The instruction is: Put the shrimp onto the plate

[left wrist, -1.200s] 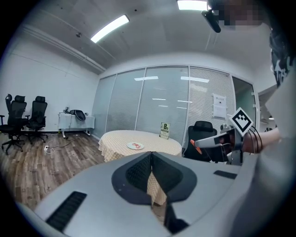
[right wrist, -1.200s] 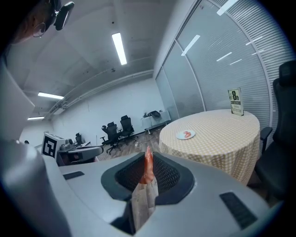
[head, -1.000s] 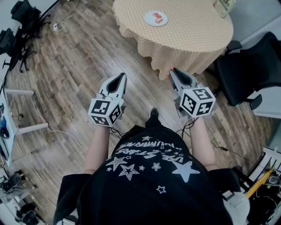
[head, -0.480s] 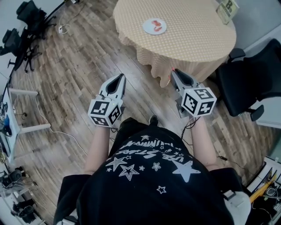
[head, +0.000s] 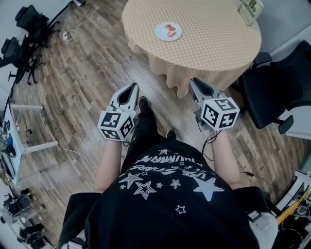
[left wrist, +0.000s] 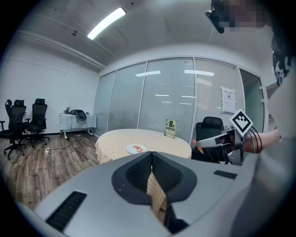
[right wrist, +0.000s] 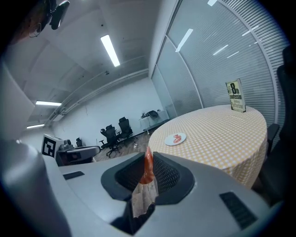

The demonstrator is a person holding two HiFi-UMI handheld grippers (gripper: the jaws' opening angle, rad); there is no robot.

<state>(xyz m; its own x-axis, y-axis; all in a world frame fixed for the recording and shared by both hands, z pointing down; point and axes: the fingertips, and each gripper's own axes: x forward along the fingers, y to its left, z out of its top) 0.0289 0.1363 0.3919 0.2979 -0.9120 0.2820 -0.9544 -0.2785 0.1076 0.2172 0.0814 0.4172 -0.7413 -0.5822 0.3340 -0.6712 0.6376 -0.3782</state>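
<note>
A white plate (head: 168, 32) with one red shrimp (head: 169, 29) on it lies on the round table (head: 218, 44) ahead. My right gripper (head: 191, 80) is shut on another orange-red shrimp (right wrist: 148, 166), which sticks up between its jaws. It hovers over the floor just short of the table's cloth edge. My left gripper (head: 135, 85) is held level with it on the left, shut with nothing in it. The plate (left wrist: 136, 149) shows far beyond the shut jaws in the left gripper view. In the right gripper view the plate (right wrist: 175, 138) is also well out of reach.
A green sign (head: 250, 8) stands at the table's far right. A black chair (head: 277, 82) sits right of the table. Office chairs (head: 24, 29) and a cable lie at the far left, and a white desk leg (head: 24, 141) is on the left. The floor is wood.
The person has stepped forward: a leg and shoe now show between the grippers, and the table sits slightly nearer. Both grippers keep their pose and grip.
</note>
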